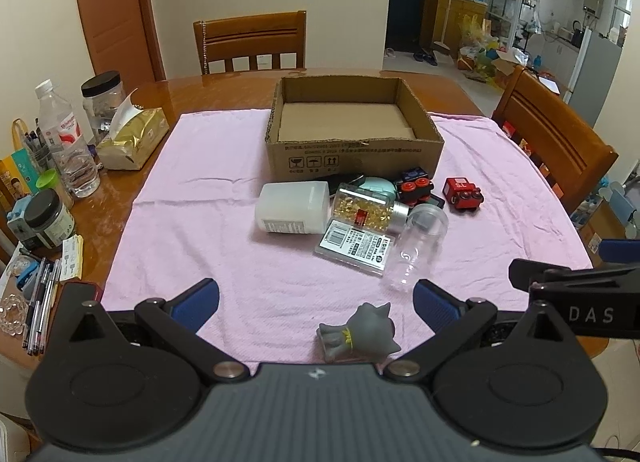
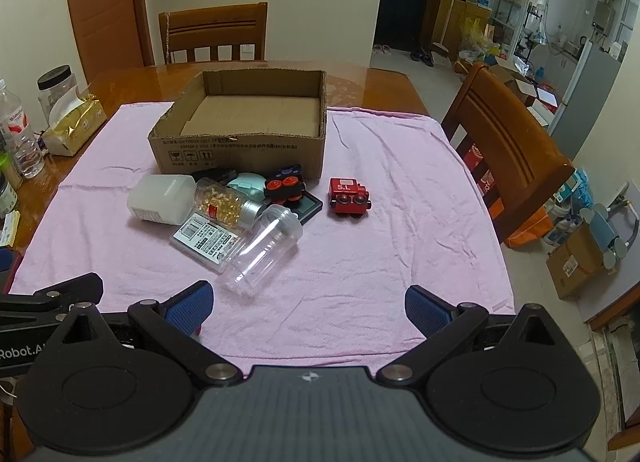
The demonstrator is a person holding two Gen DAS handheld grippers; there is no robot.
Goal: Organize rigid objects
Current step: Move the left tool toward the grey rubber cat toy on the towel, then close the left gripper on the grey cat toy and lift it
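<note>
Between your left claw's point(image 1: 316, 304) wide-spread fingers lay the grey cat figurine point(image 1: 358, 332) on its side, long axis crosswise. Your right claw point(image 2: 308, 308), equally wide and empty, hung beside it. Ahead sat the pile, then the cardboard box point(image 1: 352, 148).

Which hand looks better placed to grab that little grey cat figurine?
Probably the left: the small grey cat figurine lies right between its open tool, while the right wrist view doesn't show it.
</note>
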